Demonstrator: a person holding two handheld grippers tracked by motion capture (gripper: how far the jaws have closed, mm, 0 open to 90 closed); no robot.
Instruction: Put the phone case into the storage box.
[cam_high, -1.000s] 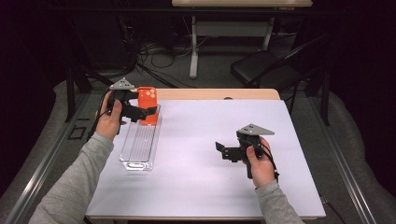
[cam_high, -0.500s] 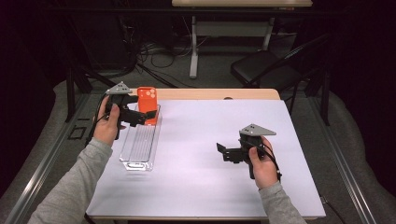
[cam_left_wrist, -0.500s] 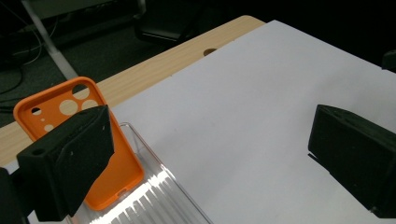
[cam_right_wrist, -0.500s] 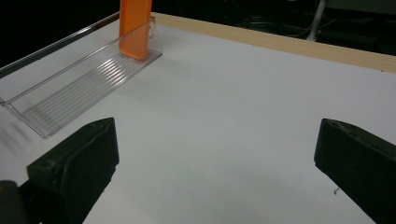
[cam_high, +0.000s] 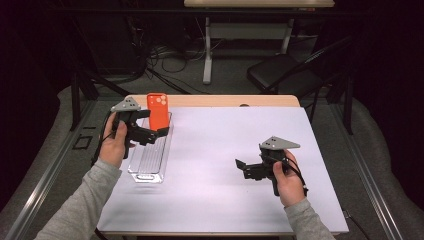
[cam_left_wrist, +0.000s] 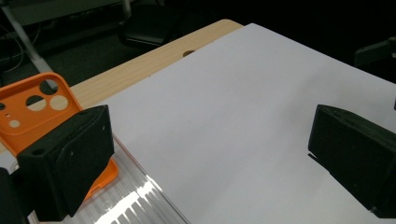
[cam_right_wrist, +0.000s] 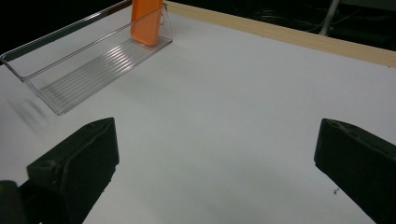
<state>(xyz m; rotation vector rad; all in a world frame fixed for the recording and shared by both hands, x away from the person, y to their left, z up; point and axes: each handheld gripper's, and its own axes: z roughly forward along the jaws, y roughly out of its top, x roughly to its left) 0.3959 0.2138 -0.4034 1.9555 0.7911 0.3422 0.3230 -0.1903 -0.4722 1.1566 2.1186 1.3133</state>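
A white sheet is covering the worktop (cam_high: 220, 150). The orange phone case (cam_high: 158, 111) is standing propped in the clear tray's (cam_high: 150, 165) far end, beside the gaping left tongs (cam_high: 155, 134); the right tongs (cam_high: 241, 169), also apart, are idling well clear.

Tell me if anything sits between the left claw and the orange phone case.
Nothing visible does. The left claw is open right beside the orange phone case, which stands upright at the far end of the clear tray. In the left gripper view one jaw overlaps the case; contact cannot be told.
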